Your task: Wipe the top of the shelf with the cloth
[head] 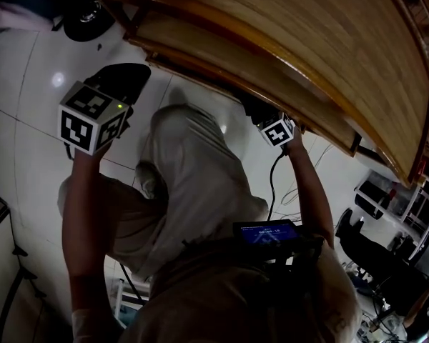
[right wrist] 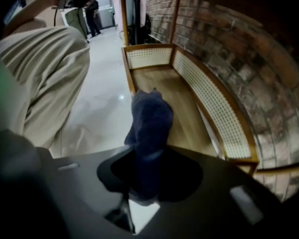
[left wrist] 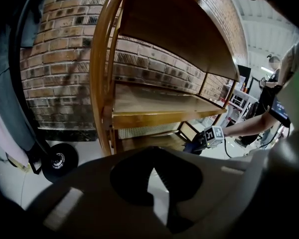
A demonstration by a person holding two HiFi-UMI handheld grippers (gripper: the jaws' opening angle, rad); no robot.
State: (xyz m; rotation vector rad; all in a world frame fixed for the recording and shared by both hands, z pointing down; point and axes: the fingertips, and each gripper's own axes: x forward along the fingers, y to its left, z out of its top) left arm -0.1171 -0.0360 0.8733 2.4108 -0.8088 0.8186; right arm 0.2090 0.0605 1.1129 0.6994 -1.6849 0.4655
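Observation:
A curved wooden shelf (head: 307,34) with several tiers stands against a brick wall. My right gripper (head: 261,113) is low, under the shelf's front edge, and it is shut on a dark blue cloth (right wrist: 149,123). The cloth sticks out over the bottom tier (right wrist: 164,91), which has cane side walls. In the right gripper view the cloth hides the fingertips of the right gripper (right wrist: 144,188). My left gripper (head: 118,77) hangs over the floor left of the shelf, apart from it. In its own view the left gripper (left wrist: 153,169) has its jaws shut on nothing and faces the shelf (left wrist: 159,101).
A black wheel (left wrist: 57,161) sits on the white tiled floor by the shelf's left post. The brick wall (left wrist: 65,59) runs behind. A cable (head: 272,184) trails from the right gripper. A cart and clutter (head: 379,191) stand at the right.

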